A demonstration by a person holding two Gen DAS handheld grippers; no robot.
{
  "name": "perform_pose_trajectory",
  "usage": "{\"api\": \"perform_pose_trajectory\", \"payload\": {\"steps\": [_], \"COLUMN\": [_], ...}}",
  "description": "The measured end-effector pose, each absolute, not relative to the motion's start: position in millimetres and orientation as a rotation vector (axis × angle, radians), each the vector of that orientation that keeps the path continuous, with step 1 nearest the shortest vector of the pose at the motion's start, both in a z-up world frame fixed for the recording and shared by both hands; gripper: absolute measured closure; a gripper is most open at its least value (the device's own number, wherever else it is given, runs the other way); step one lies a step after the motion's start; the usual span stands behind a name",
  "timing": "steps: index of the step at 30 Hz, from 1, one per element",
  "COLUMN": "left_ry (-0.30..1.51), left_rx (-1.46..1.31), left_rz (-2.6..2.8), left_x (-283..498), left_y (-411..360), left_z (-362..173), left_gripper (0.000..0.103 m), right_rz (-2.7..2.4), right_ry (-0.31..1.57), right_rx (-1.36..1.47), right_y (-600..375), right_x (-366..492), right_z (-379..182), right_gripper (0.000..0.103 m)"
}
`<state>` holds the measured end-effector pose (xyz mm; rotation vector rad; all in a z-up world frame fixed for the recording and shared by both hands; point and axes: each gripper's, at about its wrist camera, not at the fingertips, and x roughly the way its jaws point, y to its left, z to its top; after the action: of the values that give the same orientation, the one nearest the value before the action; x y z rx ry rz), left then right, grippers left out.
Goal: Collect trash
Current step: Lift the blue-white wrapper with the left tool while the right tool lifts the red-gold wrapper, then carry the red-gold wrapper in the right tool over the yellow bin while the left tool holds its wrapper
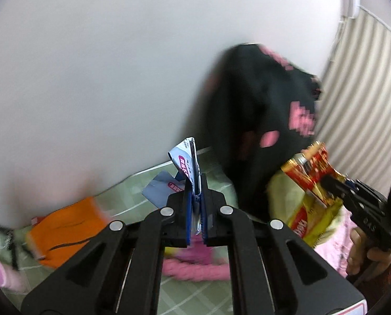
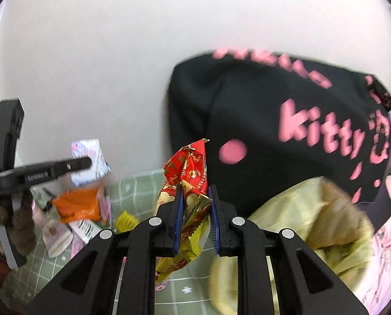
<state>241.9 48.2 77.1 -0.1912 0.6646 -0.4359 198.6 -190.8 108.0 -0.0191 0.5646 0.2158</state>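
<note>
My left gripper (image 1: 194, 193) is shut on a white-and-blue wrapper (image 1: 186, 161) and holds it above the green checked bedspread (image 1: 132, 194). It also shows in the right wrist view (image 2: 90, 163), with the wrapper (image 2: 89, 157) in it. My right gripper (image 2: 195, 204) is shut on a red-and-yellow snack bag (image 2: 188, 183), lifted off the bed. In the left wrist view the right gripper (image 1: 332, 182) holds that bag (image 1: 311, 183) at the right.
A black bag with pink lettering (image 2: 287, 120) stands against the white wall. A yellow cloth (image 2: 313, 218) lies below it. An orange packet (image 2: 78, 204) and several small wrappers (image 2: 61, 233) lie on the bedspread. Pink fluffy fabric (image 1: 192, 270) lies below my left gripper.
</note>
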Motion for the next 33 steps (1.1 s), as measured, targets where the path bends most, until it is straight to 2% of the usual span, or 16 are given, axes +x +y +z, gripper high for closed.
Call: {"api": "perform_pose_trajectory", "payload": {"steps": [9,13,16,22,28,31,33], "left_ry": [0.621,0.613,0.611,0.623,0.709,0.761,0.779], "left_rx": [-0.159,-0.087,-0.061,-0.117,-0.219,-0.255,-0.268], "left_rz": [-0.781,-0.867,-0.85,-0.679,-0.467,-0.402,-0.374], "left_x": [240.0,231.6,231.3,243.0,240.1,229.9,223.8], "left_y": [-68.8,-121.0,-131.4,-67.9,21.4,46.9,57.6], "left_z": [127.1,134.5,132.4,128.2,80.7,54.5,44.6], "left_gripper": [0.098,0.098,0.098,0.098,0.098,0.098,0.098], "right_rz": [-0.024,-0.055,-0.049,0.094,0.368,0.435,0.449], "right_ry": [0.416,0.391,0.388,0.427,0.64,0.765,0.793], "right_rx": [0.025,0.118,0.122,0.133,0.108,0.065,0.052], "right_y": [-313.0,-354.3,-359.2,-320.9,-214.1,-173.0,-161.8], "right_x": [166.3,153.0,147.3,161.5,190.6,198.3,201.9], "right_z": [180.1,189.6,189.9,172.9,85.3,29.8,12.9], "right_gripper": [0.085,0.085,0.085,0.085,0.085,0.085,0.083]}}
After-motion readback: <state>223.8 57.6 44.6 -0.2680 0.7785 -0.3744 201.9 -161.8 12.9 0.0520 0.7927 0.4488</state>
